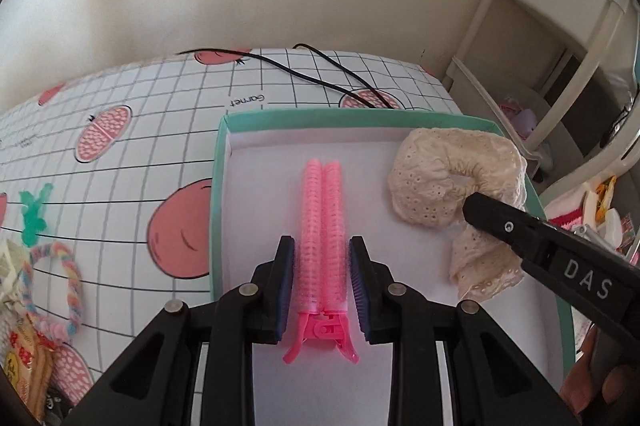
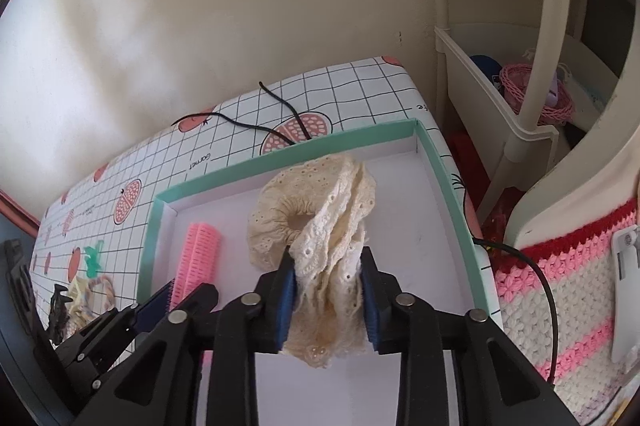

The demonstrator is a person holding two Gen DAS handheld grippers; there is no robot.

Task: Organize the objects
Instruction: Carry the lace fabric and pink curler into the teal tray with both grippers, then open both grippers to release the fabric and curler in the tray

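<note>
A pink roller hair clip [image 1: 322,250] lies lengthwise in the white box lid with a mint rim [image 1: 218,186]. My left gripper [image 1: 322,286] straddles the clip, with small gaps between pads and clip. A cream lace scrunchie [image 1: 448,182] rests at the lid's right side. My right gripper [image 2: 328,294] is shut on the scrunchie's loose frill [image 2: 320,226]; the lid's rim shows behind it [image 2: 280,156]. The clip also shows in the right wrist view [image 2: 200,254], with the left gripper [image 2: 156,302] on it.
The lid sits on a grid-and-fruit patterned tablecloth [image 1: 140,130]. A green clip [image 1: 34,210], a pastel braided hair tie [image 1: 60,290] and snack packets lie left. A black cable [image 1: 320,74] runs behind the lid. A cream shelf [image 2: 500,98] and crocheted bag [image 2: 560,306] stand right.
</note>
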